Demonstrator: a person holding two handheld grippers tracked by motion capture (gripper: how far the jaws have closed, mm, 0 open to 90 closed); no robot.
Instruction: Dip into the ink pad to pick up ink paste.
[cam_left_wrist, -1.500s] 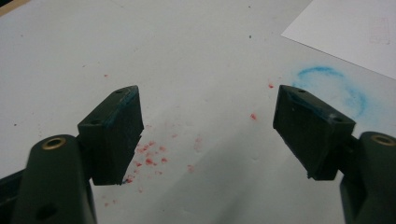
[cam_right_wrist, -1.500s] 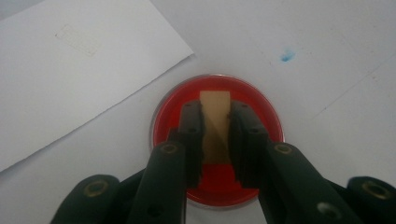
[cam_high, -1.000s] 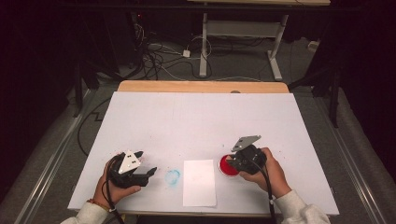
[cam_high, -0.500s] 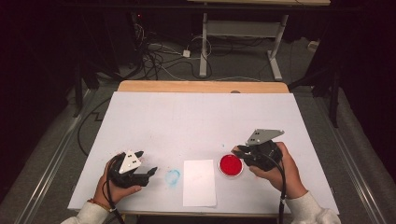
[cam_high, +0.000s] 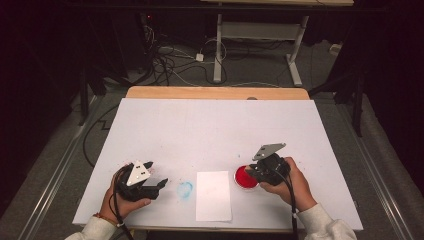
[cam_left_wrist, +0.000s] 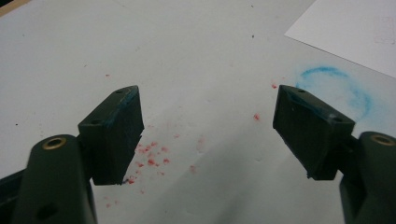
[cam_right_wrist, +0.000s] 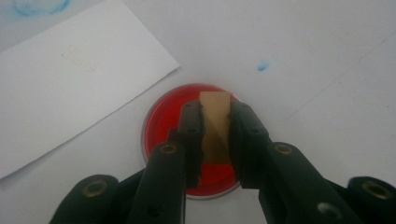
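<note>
Right gripper (cam_right_wrist: 215, 135) clamps a wooden block (cam_right_wrist: 215, 126) over the red dish (cam_right_wrist: 161, 116), just beside the paper's (cam_high: 214, 195) edge; left gripper (cam_left_wrist: 208, 130), jaws wide, over bare table (cam_high: 210, 125).

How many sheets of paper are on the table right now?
1. The white sheet of paper lies flat near the table's front edge, between the blue ring stain and the red ink pad. Nothing suggests a second sheet beneath it, though I cannot rule that out.

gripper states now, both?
Left gripper: open, empty.
Right gripper: closed on a tan block over the red dish.
</note>
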